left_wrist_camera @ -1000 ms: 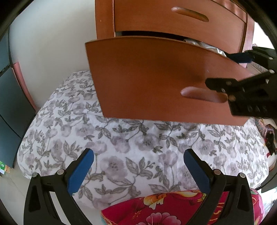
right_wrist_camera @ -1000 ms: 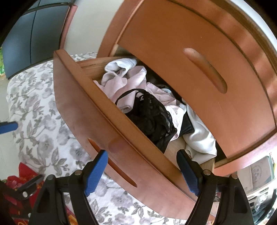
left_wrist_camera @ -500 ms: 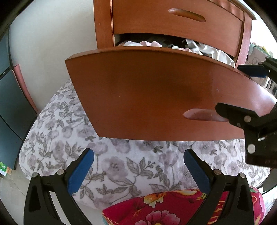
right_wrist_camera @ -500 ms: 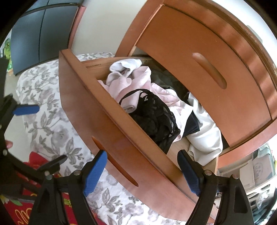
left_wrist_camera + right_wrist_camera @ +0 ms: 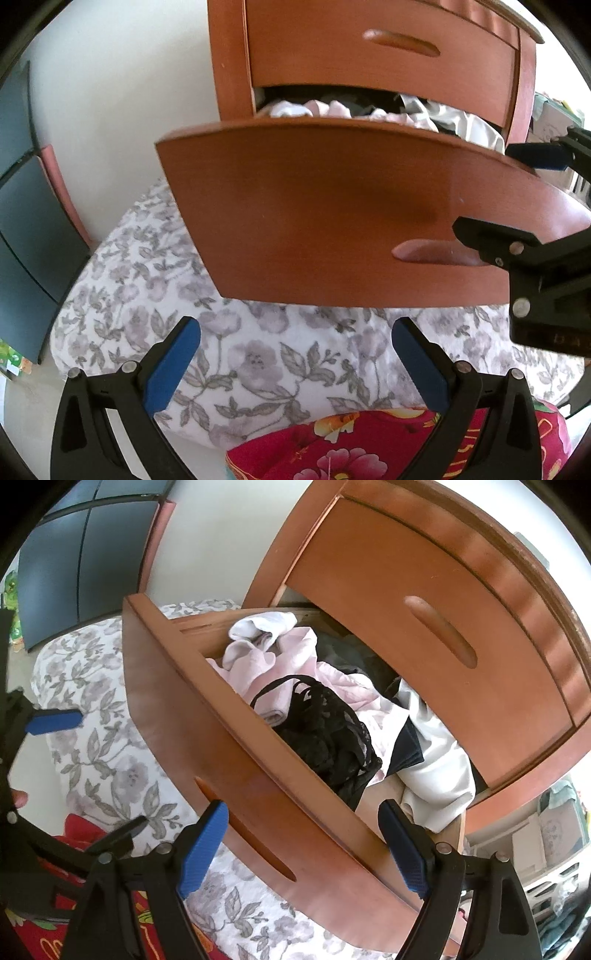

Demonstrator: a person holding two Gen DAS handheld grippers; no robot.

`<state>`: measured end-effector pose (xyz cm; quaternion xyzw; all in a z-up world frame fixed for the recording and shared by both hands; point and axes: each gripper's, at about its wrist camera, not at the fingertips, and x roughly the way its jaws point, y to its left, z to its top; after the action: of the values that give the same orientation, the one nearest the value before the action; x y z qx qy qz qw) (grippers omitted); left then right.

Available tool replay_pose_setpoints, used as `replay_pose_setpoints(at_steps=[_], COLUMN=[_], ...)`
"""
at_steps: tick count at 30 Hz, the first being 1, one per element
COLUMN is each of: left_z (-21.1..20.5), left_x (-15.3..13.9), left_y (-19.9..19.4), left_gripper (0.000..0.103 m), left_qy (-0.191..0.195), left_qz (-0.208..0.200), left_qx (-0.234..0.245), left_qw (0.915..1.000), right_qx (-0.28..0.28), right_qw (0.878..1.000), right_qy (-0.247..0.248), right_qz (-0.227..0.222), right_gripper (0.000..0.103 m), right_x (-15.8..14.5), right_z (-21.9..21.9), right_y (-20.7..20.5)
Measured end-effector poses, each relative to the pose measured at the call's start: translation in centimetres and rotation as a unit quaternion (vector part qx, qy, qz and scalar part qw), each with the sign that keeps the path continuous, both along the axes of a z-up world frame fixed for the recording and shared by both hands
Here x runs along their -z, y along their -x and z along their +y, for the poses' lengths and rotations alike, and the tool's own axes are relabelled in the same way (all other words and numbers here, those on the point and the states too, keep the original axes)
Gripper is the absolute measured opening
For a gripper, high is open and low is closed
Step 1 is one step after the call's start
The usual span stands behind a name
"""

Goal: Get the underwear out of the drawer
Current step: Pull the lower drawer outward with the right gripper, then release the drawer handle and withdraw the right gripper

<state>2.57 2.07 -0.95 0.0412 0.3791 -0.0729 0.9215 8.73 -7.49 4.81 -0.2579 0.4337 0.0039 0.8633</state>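
A curved reddish-brown wooden drawer is seen pulled out from a wooden chest, below a closed upper drawer with a recessed handle. The open drawer is filled with crumpled clothing. A piece of black lace underwear is found lying on top of the heap, just behind the drawer front and resting on pale pink garments, with a white garment beside it towards the chest.

The right gripper is held over the drawer front with its blue-padded fingers spread wide; the front is seen between them, but nothing is clamped. The left gripper is likewise spread wide and empty, and is held above a grey floral bedcover in front of the drawer. A red flowered cloth is seen at the near edge of the bedcover.
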Motion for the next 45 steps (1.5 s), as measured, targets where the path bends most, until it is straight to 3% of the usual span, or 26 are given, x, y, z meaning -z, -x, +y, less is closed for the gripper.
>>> replay_pose_setpoints(at_steps=[4, 10, 18, 24, 28, 33, 35, 45], left_z=[0.3, 0.8, 1.2, 2.0, 2.1, 2.1, 2.0, 1.8], left_x=[-0.4, -0.7, -0.7, -1.5, -2.0, -2.8, -3.5, -10.0], left_y=[0.5, 0.8, 1.1, 1.9, 2.1, 1.9, 1.9, 1.1], left_gripper=[0.103, 0.103, 0.103, 0.103, 0.103, 0.103, 0.103, 0.103], left_qy=[-0.004, -0.002, 0.003, 0.010, 0.010, 0.015, 0.023, 0.030], left_qz=[-0.019, -0.033, -0.038, -0.058, -0.063, -0.049, -0.046, -0.063], left_qx=[-0.013, -0.034, -0.052, -0.067, -0.065, -0.052, -0.045, -0.009], left_qw=[0.9997, 0.9989, 0.9979, 0.9960, 0.9959, 0.9974, 0.9977, 0.9975], right_qx=[0.036, 0.086, 0.190, 0.218, 0.254, 0.263, 0.263, 0.274], right_qw=[0.997, 0.989, 0.956, 0.948, 0.937, 0.933, 0.931, 0.924], right_qy=[-0.057, -0.092, -0.162, -0.174, -0.190, -0.195, -0.200, -0.207], right_qz=[-0.023, -0.083, -0.153, -0.149, -0.147, -0.150, -0.153, -0.169], right_gripper=[0.085, 0.085, 0.086, 0.087, 0.092, 0.093, 0.099, 0.103], right_x=[-1.4, -3.6, -4.7, -3.1, -2.1, -1.4, -1.3, -0.8], right_z=[-1.4, -3.1, -5.1, -5.3, -6.0, -6.3, -6.5, -7.4], right_y=[0.5, 3.7, 7.9, 9.3, 9.8, 10.1, 10.2, 10.5])
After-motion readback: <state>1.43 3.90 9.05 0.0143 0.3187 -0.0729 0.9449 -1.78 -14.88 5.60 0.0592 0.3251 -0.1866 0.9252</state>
